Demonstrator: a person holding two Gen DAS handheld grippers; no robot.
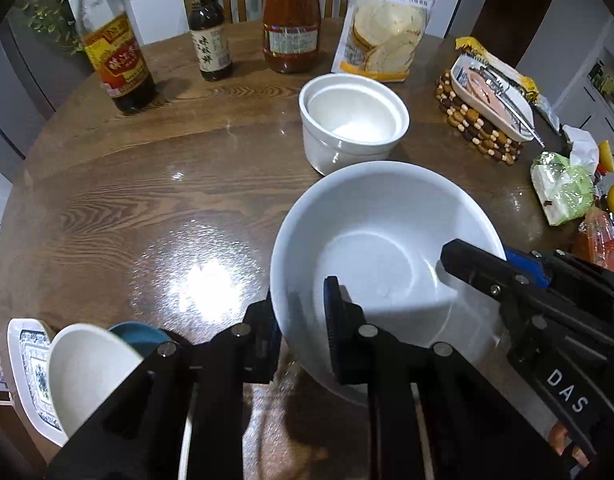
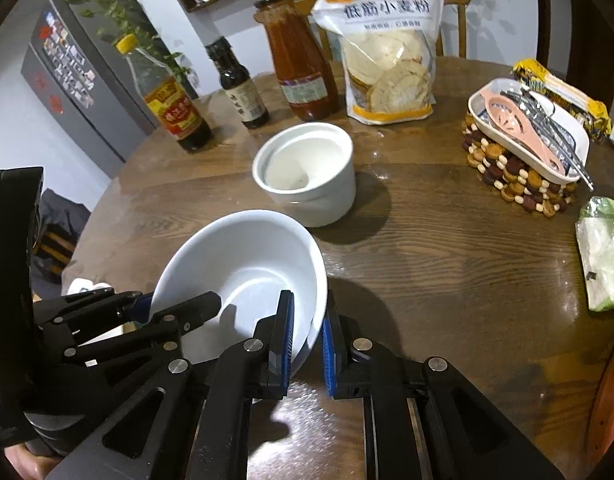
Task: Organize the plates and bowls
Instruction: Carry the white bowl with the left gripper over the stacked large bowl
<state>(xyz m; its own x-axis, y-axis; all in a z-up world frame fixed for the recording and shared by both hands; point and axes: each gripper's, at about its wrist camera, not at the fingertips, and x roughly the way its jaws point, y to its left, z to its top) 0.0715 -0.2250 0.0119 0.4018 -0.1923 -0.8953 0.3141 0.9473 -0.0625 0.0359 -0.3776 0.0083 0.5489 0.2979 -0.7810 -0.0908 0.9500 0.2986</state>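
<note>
Pinching opposite rims of the wide white bowl (image 1: 371,248) with left gripper (image 1: 303,320) and right gripper (image 2: 309,332), steadying it for stacking.

Glossy white ceramic bowl (image 1: 371,240), varnished wood table (image 1: 147,200) (reflective)

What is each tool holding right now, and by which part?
Both grip the same large white bowl by its rim: the left tool on the bowl's left edge, the right tool on the opposite edge, each with one finger inside the wall and one outside.
</note>
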